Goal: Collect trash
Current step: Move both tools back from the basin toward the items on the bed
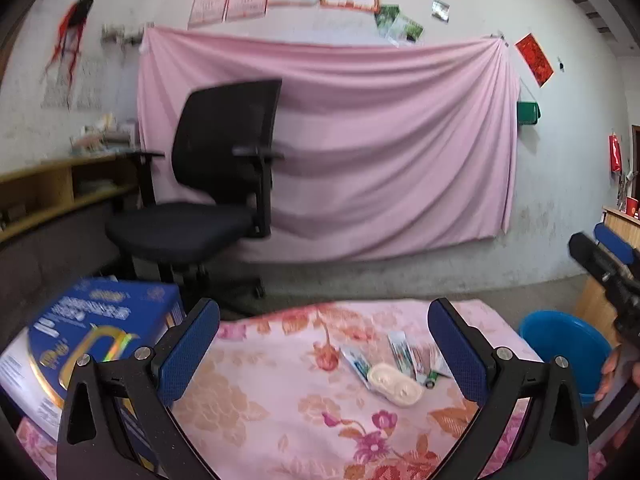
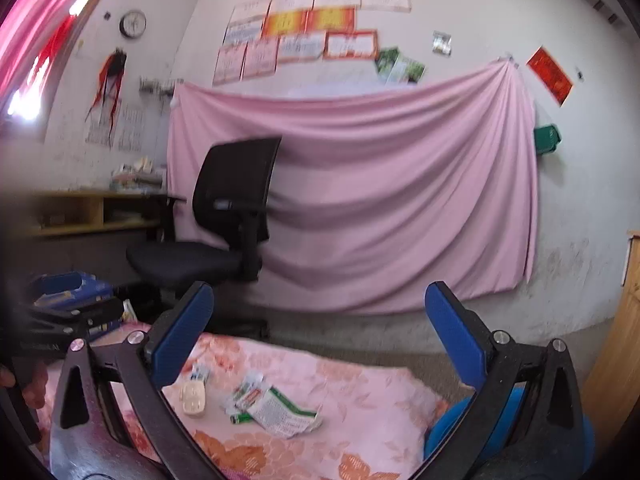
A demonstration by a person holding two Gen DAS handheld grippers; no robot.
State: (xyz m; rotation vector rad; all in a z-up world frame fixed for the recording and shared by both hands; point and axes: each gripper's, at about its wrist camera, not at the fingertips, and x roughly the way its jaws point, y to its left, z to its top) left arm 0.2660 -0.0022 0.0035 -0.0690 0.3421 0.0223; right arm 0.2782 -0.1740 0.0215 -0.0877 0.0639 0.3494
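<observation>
On the pink floral tablecloth [image 1: 280, 400] lies a small heap of trash: a cream oval plastic piece [image 1: 396, 389], torn wrappers [image 1: 404, 354] and a small green item [image 1: 431, 381]. The right wrist view shows the same cream piece [image 2: 193, 397], wrappers [image 2: 250, 392], a white and green packet [image 2: 286, 412] and the green item [image 2: 240, 419]. My left gripper [image 1: 324, 344] is open above the cloth, left of the heap. My right gripper [image 2: 320, 340] is open, raised above the heap. A blue bucket [image 1: 568, 348] stands beside the table on the right.
A blue box [image 1: 96, 332] lies on the table's left side. Behind the table stand a black office chair [image 1: 208, 184], a wooden shelf [image 1: 52, 188] and a pink sheet [image 1: 360, 140] on the wall. The bucket [image 2: 452, 424] is low at the right. A wooden cabinet [image 2: 616, 352] is further right.
</observation>
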